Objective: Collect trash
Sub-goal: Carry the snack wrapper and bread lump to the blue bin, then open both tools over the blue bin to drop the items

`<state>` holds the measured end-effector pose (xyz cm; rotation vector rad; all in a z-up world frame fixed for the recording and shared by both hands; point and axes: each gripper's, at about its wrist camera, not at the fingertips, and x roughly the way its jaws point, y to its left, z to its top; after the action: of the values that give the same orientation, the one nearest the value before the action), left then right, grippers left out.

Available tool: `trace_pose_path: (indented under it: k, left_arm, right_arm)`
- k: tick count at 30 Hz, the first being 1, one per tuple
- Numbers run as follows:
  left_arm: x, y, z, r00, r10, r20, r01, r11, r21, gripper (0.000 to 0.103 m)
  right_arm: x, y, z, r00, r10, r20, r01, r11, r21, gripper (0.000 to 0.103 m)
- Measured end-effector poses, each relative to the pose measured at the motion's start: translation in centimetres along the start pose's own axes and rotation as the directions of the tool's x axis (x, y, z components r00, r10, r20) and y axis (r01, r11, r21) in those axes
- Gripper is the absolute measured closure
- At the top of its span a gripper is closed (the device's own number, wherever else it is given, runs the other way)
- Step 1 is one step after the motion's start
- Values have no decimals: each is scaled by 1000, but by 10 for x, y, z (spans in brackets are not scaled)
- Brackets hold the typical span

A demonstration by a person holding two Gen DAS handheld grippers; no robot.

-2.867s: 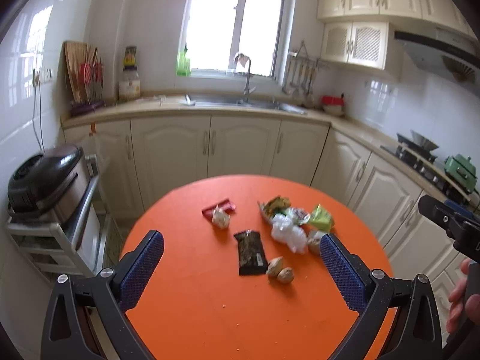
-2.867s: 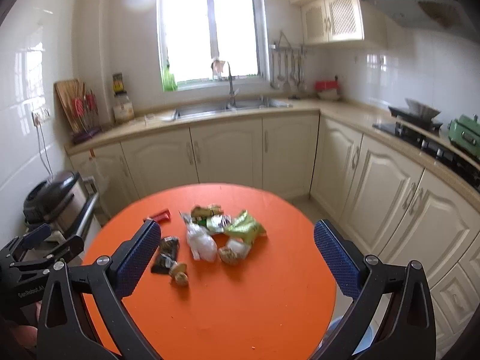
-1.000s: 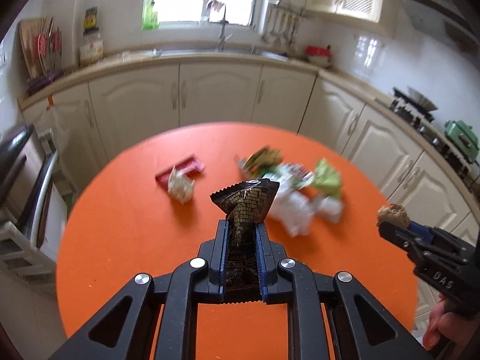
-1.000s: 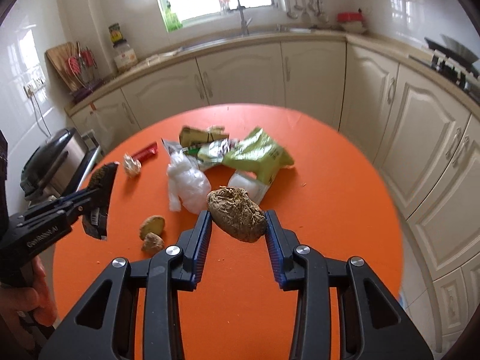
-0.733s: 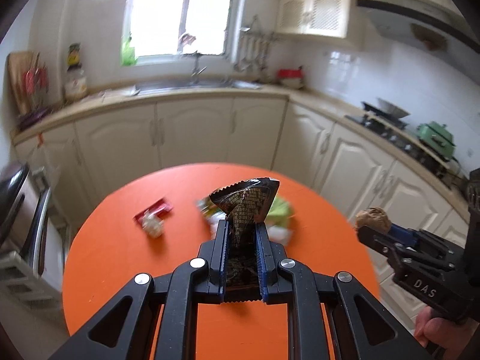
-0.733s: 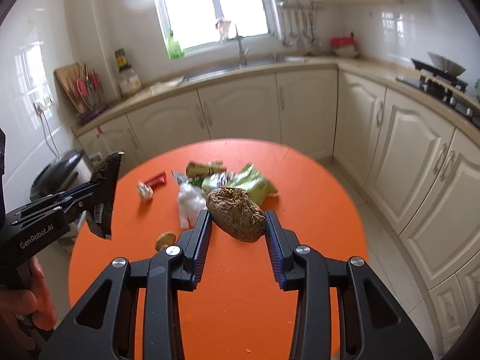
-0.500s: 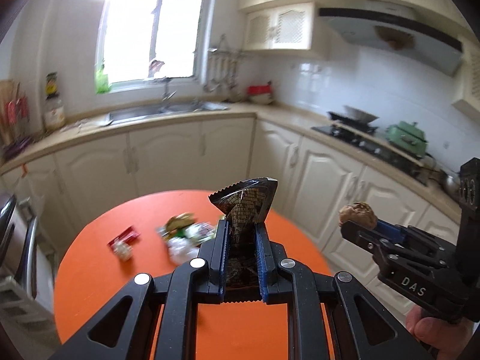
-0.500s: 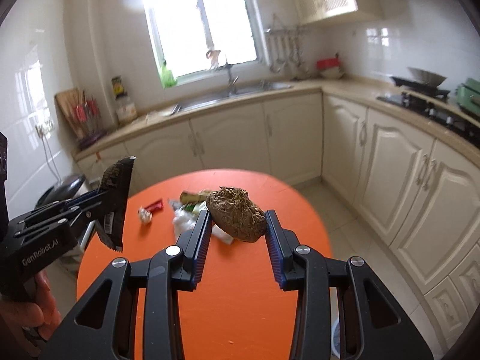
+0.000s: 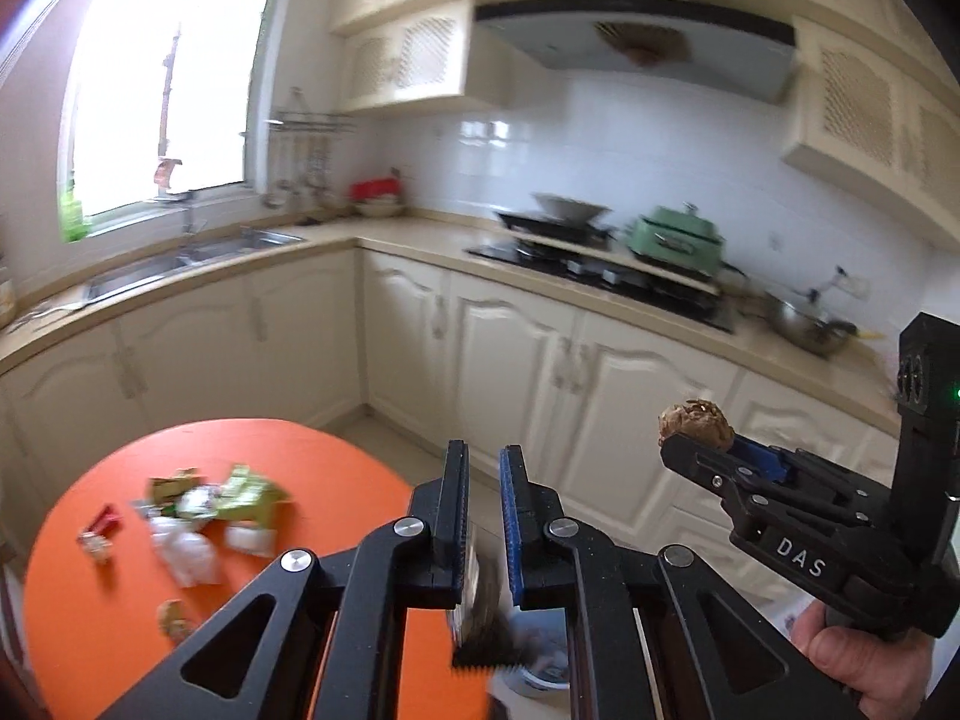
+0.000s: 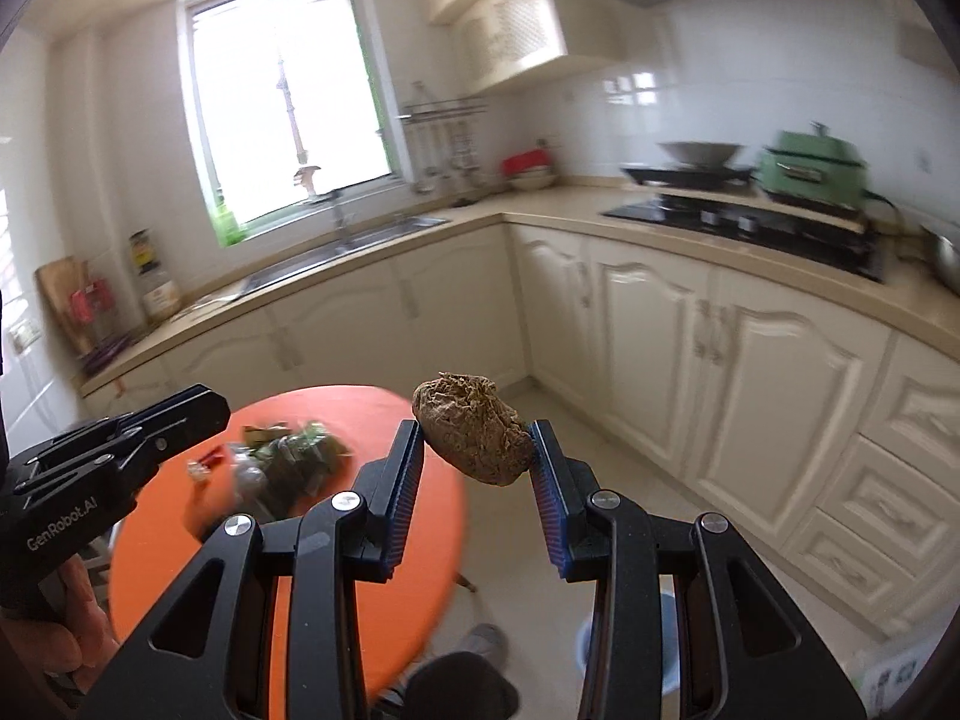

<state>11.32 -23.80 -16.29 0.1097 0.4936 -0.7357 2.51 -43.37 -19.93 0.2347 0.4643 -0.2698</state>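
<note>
My left gripper [image 9: 483,483] has its jaws a narrow gap apart with nothing between them. The dark snack wrapper [image 9: 483,630] is below the fingers, blurred, falling over a white bin [image 9: 537,654] on the floor. My right gripper [image 10: 477,453] is shut on a brown crumpled lump [image 10: 474,435] and holds it in the air past the table's edge; it also shows in the left wrist view [image 9: 696,423]. Remaining trash [image 9: 204,510] lies on the round orange table [image 9: 90,594].
Cream kitchen cabinets [image 9: 540,372] run along the back and right, with a stove [image 9: 600,270] and a sink [image 9: 180,258] on the counter. A blue-rimmed bin [image 10: 666,630] shows on the floor under the right gripper. The left gripper shows in the right wrist view [image 10: 120,444].
Both grippers have swung right, away from the table. My left gripper has opened slightly and let go of the dark wrapper, which is dropping. The right gripper still holds the lump.
</note>
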Motion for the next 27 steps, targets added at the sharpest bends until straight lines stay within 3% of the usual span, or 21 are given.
trace_pose_path:
  k: [5,7,10,15,17,19,21,25,27]
  left_arm:
    - [53,-24,5,991,-92,-97,95,995,22,96]
    - [76,-26,6,985,-101,-144,104,994,18,96]
    - [108,-31,-3,969,-109,-222,116,993,21,96]
    - [149,-39,-28,934,-83,-348,111,992,61,92]
    - [161,-46,-27,923,-69,-380,101,993,67,77]
    - [172,-45,-30,919,-35,-393,72,994,78,38]
    - [176,-43,-31,923,-7,-384,42,996,82,19]
    - [194,-48,-32,919,30,-394,8,995,95,8]
    - [207,-53,-35,916,39,-400,0,995,98,8]
  right_arm:
    - [2,-61,-16,995,-94,-42,97,993,66,67]
    - [12,-85,-30,985,-150,-87,156,985,76,67]
    - [31,-121,-58,973,-160,-165,182,975,129,67]
    - [84,-170,-119,927,-160,-338,233,955,186,67]
    - [112,-186,-146,904,-133,-407,237,947,217,67]
    - [132,-193,-165,887,-116,-446,239,943,230,67]
    - [148,-201,-179,878,-97,-470,235,940,246,67]
    - [184,-214,-199,844,-100,-526,260,936,239,64]
    - [197,-221,-207,833,-112,-542,283,928,244,42]
